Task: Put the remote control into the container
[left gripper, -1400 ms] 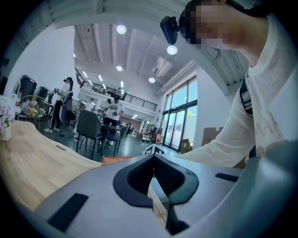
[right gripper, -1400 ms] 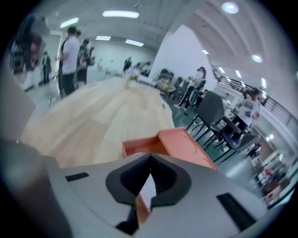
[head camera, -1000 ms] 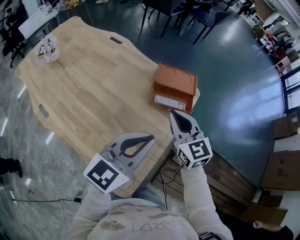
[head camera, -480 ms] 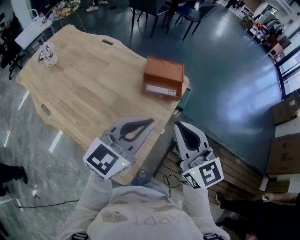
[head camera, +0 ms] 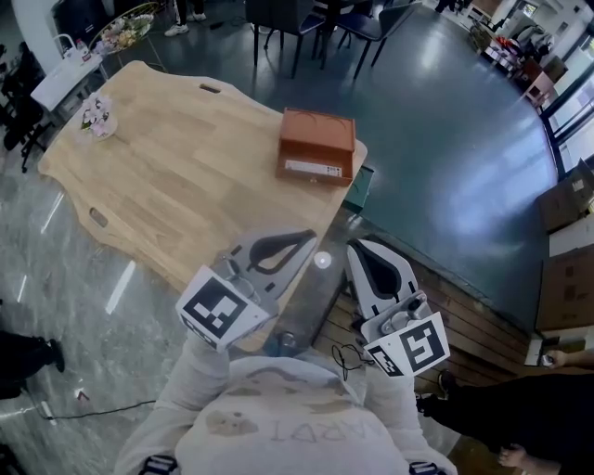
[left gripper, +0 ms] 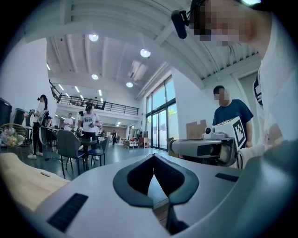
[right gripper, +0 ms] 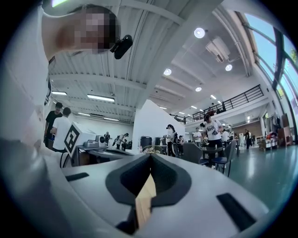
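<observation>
We hold the left tool (head camera: 311,237) and the right tool (head camera: 356,247) side by side, both with jaws pressed together on nothing. The container (head camera: 317,147) sits ahead of them at the counter's (head camera: 167,176) far edge, long axis crosswise, labelled side facing the tools.

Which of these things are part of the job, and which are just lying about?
Part of the job: orange-brown container, on the wooden table; left gripper and right gripper, both shut, empty. No remote control shows.
Lying about: flowers at the table's far corner; chairs beyond it; cardboard boxes on the floor.
</observation>
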Demonstrator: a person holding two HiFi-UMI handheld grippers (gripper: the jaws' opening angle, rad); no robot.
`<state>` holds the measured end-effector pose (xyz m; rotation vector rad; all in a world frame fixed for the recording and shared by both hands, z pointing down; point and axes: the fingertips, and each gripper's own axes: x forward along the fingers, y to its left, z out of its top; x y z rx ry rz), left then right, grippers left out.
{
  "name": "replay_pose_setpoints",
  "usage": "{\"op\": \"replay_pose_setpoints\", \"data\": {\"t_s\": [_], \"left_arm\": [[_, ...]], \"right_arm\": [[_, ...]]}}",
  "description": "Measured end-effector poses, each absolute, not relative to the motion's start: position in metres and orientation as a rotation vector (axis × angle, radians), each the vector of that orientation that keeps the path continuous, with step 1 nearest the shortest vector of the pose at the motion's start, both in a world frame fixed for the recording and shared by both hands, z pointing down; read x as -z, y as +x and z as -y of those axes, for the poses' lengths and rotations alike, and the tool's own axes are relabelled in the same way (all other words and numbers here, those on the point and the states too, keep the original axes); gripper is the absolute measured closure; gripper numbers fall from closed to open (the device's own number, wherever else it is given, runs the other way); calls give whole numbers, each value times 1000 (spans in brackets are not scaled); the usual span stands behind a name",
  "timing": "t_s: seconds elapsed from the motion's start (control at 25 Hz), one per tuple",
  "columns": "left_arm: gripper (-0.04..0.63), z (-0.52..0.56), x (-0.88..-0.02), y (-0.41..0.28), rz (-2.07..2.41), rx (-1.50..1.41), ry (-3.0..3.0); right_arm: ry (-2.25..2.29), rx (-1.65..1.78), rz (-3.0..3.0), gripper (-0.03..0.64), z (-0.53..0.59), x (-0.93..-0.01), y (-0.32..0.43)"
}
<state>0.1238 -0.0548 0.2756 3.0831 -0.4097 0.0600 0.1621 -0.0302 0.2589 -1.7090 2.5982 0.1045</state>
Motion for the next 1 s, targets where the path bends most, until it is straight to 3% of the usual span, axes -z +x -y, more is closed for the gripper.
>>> {"op": "replay_pose_setpoints", "data": {"t_s": [1.0], "left_arm": [[583, 44, -266, 124, 421, -54, 3124]], "right_arm": [[-1683, -93, -2587, 600, 18, -259, 163]]}}
